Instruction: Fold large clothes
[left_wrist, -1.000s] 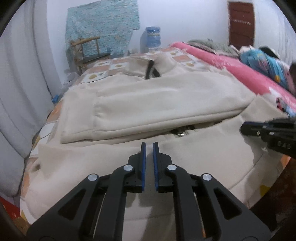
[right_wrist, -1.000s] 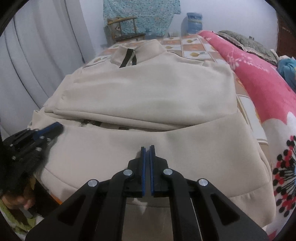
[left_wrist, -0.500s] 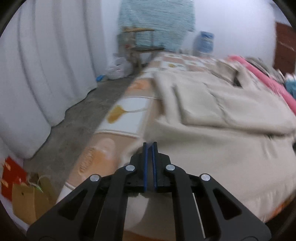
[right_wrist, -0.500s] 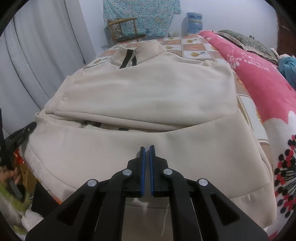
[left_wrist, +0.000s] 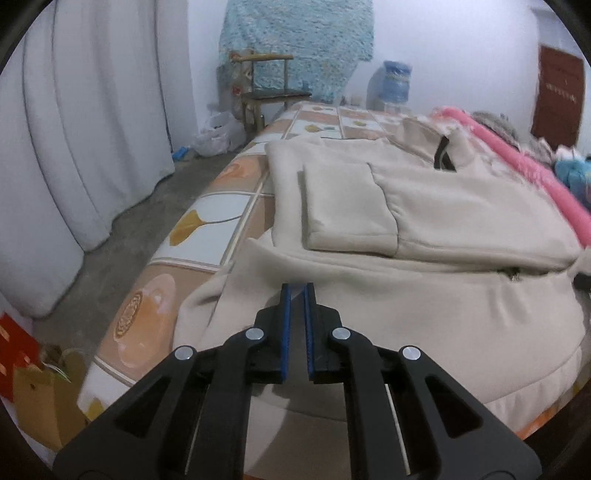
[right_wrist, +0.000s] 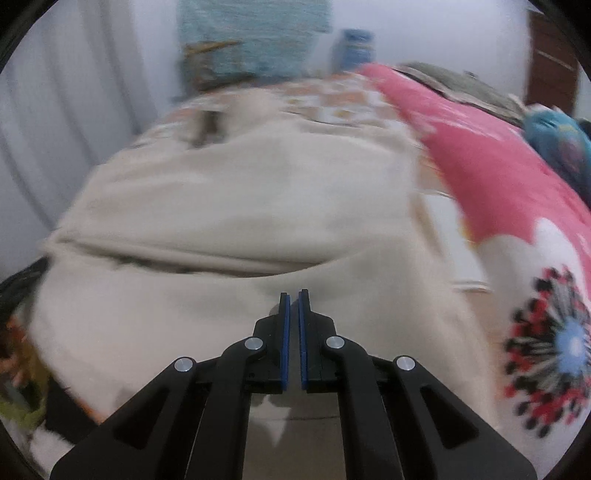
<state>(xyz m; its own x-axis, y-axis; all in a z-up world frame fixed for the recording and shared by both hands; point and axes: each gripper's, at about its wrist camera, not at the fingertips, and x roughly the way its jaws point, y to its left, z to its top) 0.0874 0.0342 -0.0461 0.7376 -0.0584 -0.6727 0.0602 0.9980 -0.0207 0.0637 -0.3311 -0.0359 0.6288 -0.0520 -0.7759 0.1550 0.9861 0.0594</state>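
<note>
Beige jacket on tiled bedsheet; both hand-held grippers closed, empty.

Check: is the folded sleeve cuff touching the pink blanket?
Apart. The left wrist view shows the cuff lying on the beige jacket, with jacket fabric between it and the pink blanket.

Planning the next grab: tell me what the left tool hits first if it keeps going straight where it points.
Most likely the beige jacket: the left tool, shut, points at its lower panel near the left edge. Depth is unclear; it may already touch.
</note>
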